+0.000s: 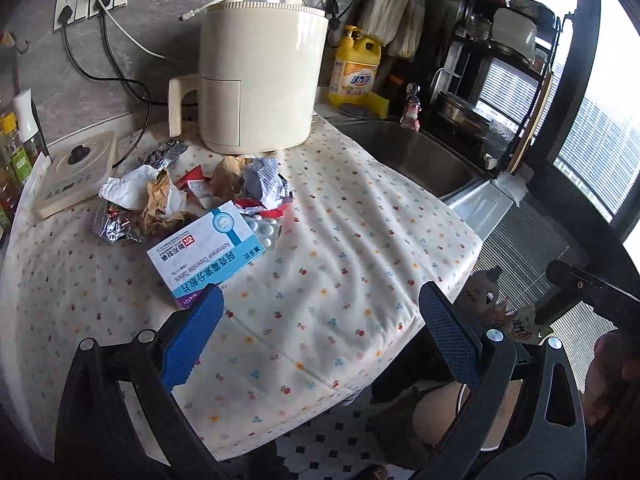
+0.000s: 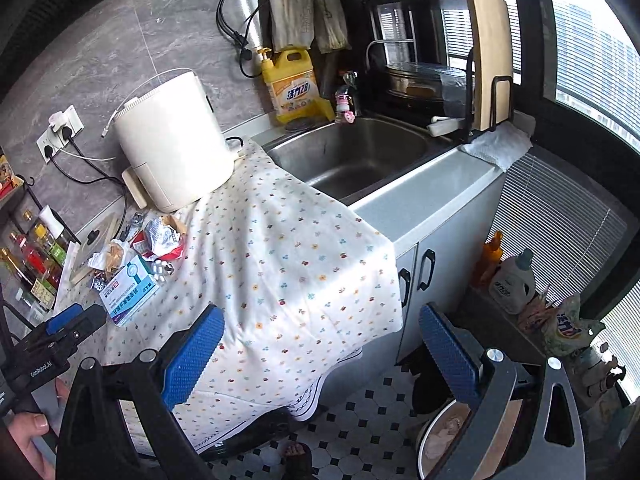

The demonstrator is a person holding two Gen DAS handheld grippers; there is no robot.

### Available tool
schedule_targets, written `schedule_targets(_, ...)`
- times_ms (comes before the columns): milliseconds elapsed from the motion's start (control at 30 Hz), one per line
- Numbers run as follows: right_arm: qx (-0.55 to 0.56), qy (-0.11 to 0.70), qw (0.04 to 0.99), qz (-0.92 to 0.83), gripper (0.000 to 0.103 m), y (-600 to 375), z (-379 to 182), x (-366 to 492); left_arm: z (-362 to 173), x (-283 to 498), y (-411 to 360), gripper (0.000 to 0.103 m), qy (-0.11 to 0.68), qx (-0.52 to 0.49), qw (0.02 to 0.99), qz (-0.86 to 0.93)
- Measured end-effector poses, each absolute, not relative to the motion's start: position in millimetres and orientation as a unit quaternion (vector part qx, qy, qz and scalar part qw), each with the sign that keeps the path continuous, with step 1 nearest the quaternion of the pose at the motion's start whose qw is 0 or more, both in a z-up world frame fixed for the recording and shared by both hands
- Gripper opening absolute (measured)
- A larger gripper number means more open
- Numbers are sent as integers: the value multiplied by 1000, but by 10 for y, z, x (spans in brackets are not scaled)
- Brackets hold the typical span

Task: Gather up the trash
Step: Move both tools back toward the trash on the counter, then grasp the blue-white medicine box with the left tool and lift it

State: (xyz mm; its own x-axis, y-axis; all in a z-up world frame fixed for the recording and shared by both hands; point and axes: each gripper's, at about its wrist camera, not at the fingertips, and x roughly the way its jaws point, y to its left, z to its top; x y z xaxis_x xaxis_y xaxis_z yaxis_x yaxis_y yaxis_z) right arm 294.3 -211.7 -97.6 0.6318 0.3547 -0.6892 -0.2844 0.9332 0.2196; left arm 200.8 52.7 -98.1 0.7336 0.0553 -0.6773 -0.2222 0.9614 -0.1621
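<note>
A heap of trash lies on the flowered cloth (image 1: pixel 340 240): crumpled brown paper (image 1: pixel 160 200), a foil wrapper (image 1: pixel 114 224), a blue-and-white medicine box (image 1: pixel 206 250) and a blister pack of white pills (image 1: pixel 262 232). My left gripper (image 1: pixel 320 332) is open over the cloth, just short of the box, with nothing between its blue pads. My right gripper (image 2: pixel 322 354) stands wide open and empty over the cloth's hanging edge, to the right of the heap (image 2: pixel 136 252). A round bin (image 2: pixel 444 436) with crumpled paper inside stands on the floor below it.
A cream air fryer (image 1: pixel 256 76) stands behind the heap, with a flat beige appliance (image 1: pixel 76 172) and bottles (image 1: pixel 16 148) to the left. To the right are the steel sink (image 2: pixel 352 156), a yellow detergent bottle (image 2: pixel 292 88) and a dish rack (image 2: pixel 424 80). More bottles (image 2: pixel 514 280) stand by the window.
</note>
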Motion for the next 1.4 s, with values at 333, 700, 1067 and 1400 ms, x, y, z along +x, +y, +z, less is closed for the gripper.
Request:
schedule_targets(333,18,395,893,216,95,-1280,-977,3023,-1130,1924,1142,97,367,-110,919,95)
schedule_targets(700,24,421,883,204,95,-821,-1200,3059,-1318,2216,1441,97,386,-41,920,60)
schedule_targets(1067,57,453,876,155,95,-896,-1491,3057,-1702,2526,1272,97,417,116,901,20)
schedule_targets(1400,46,468,868,159,95,-901,-1556,3089,-1815,2588,1269,73,437,105,893,21)
